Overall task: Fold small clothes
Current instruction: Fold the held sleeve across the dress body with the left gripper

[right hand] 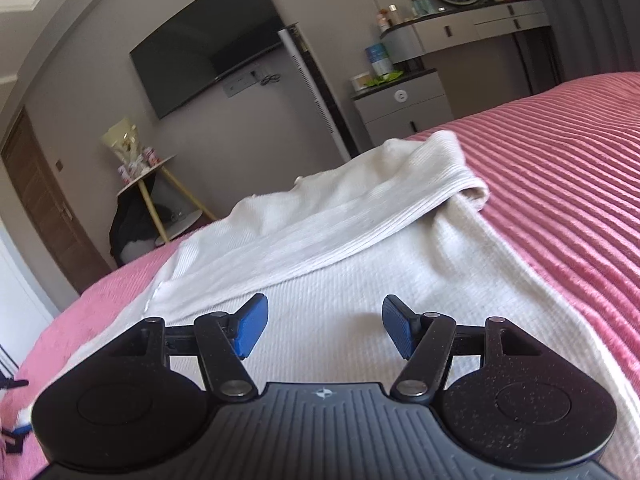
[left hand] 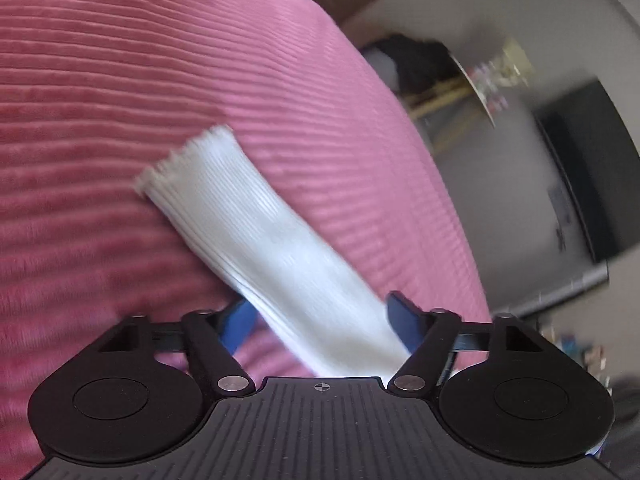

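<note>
A white ribbed garment [right hand: 352, 264] lies spread on the pink bed cover [right hand: 560, 184], with one sleeve [right hand: 384, 212] folded across its body. My right gripper [right hand: 324, 326] is open and empty just above the garment's near part. In the left wrist view, another white ribbed sleeve [left hand: 256, 228] runs from between the blue pads out over the pink cover [left hand: 120, 80], its cuff at the far end. My left gripper [left hand: 324, 328] stands wide open with the sleeve lying across the gap; the view is blurred.
Beyond the bed's edge are a wall TV [right hand: 208, 40], a tall white fan [right hand: 312, 88], a grey bedside cabinet [right hand: 404, 108], a dressing table [right hand: 472, 28] with bottles, and a small round side table [right hand: 156, 184]. A brown door [right hand: 40, 200] is at left.
</note>
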Demonstrator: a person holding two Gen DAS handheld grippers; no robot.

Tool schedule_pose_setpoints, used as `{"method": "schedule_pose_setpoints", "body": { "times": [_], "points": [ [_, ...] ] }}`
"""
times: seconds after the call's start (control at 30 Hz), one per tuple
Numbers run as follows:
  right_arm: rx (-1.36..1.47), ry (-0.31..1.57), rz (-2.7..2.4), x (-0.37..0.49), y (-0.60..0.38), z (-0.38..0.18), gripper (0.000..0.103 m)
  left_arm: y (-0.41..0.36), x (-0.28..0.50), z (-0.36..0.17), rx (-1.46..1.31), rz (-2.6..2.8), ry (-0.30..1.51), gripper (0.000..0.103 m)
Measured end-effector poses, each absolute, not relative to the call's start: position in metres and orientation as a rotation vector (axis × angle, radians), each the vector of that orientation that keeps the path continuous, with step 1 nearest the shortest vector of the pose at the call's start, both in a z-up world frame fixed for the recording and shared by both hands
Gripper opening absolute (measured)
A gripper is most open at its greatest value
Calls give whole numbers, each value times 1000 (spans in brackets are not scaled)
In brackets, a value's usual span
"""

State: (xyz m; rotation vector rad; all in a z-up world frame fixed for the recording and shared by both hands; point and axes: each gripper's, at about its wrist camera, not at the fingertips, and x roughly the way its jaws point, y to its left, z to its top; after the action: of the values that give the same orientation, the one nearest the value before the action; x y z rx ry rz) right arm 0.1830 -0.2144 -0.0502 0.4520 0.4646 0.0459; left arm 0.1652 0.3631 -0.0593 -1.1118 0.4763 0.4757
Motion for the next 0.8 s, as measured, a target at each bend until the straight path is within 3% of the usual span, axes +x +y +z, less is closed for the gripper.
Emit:
{"method": "schedule_pose_setpoints", "body": {
  "times": [0.03,0.13,0.2,0.23,0.47,0.67,0.8],
  "points": [
    [444,468,51,183,-212,-51,64,370,165,-62,-1131,487,460,66],
    [439,477,54,185,-210,-54,64,385,171,-69,-1179,530,437,43],
    [442,476,58,186,-211,-55,64,392,172,-68,-1194,560,444,16],
    [444,473,61,186,-212,-56,64,394,174,-66,-1182,574,449,11],
    [479,464,72,187,-216,-59,64,343,195,1,-831,425,418,10],
    [507,458,77,187,-220,-58,64,199,243,73,-510,95,401,10],
    [514,460,85,188,-225,-58,64,91,274,78,-354,-84,430,10]
  ]
}}
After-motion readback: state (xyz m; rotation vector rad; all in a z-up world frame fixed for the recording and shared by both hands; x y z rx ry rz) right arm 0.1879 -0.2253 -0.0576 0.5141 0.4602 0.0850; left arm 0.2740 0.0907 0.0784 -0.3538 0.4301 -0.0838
